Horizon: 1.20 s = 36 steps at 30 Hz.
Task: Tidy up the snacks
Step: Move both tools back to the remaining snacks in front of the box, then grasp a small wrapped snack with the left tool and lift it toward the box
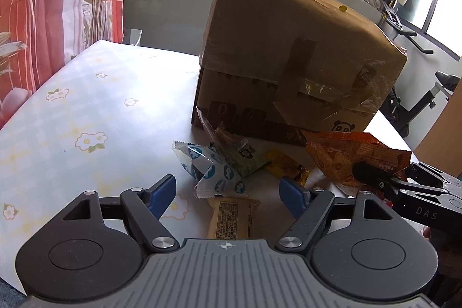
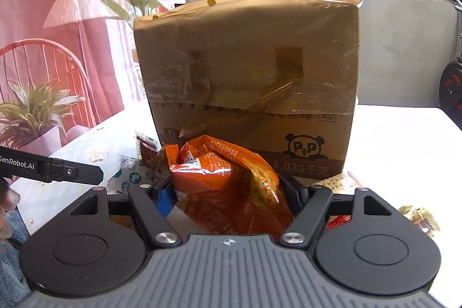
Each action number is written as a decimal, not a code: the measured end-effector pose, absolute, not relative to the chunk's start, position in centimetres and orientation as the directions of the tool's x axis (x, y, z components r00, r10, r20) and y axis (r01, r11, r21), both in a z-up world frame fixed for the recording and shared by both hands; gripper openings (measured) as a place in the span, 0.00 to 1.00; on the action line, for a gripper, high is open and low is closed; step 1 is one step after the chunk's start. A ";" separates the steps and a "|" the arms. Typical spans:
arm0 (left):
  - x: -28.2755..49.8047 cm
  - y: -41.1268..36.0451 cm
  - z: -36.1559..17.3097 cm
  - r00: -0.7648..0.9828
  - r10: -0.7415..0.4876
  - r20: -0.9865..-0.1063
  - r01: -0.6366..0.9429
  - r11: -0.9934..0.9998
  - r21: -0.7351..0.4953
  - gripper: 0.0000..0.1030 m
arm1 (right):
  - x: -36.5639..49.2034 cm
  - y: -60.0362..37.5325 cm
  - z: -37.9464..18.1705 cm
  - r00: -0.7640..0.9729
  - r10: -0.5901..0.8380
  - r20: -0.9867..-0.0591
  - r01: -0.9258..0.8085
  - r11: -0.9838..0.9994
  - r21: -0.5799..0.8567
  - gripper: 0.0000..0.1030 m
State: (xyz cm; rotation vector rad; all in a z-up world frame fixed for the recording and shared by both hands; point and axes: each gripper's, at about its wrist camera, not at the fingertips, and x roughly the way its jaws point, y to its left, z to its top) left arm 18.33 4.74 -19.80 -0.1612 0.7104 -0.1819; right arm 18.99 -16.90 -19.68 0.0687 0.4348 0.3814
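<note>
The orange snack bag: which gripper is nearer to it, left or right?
Right. The right gripper has the orange snack bag between its fingers. The left gripper is open beside it, over the blue-and-white packet.

Cardboard box (image 2: 248, 82): top opening out of sight in both views; print along the lower front partly covered by the orange snack bag (image 2: 228, 178).
Orange snack bag: lower end hidden behind the right gripper (image 2: 231, 192) body.
Beige packet (image 1: 232, 217): near end cut off by the left gripper (image 1: 228, 192) body; label print too small to read.
Yellow wrapper (image 1: 284, 163): partly tucked under neighbouring packets.
</note>
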 end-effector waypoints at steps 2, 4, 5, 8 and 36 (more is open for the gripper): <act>18.6 4.9 -19.7 0.752 -0.220 -0.621 0.105 0.971 -0.216 0.65 | 19.0 -16.9 -19.8 0.842 0.367 -0.394 -0.341 0.930 0.137 0.72; 19.6 5.1 -19.7 0.758 -0.213 -0.617 0.090 0.970 -0.224 0.49 | 19.1 -17.0 -20.0 0.839 0.373 -0.396 -0.345 0.928 0.144 0.72; 20.1 5.3 -19.6 0.760 -0.209 -0.615 0.079 0.970 -0.232 0.47 | 19.2 -17.0 -20.1 0.838 0.375 -0.397 -0.346 0.927 0.146 0.72; 22.2 5.7 -19.7 0.764 -0.208 -0.610 0.057 0.965 -0.257 0.46 | 19.2 -17.1 -20.3 0.838 0.380 -0.392 -0.348 0.925 0.153 0.72; 23.5 6.0 -15.5 0.834 -0.215 -0.508 0.138 0.973 -0.185 0.05 | 18.6 -19.0 -18.9 0.847 0.415 -0.332 -0.345 0.905 0.249 0.72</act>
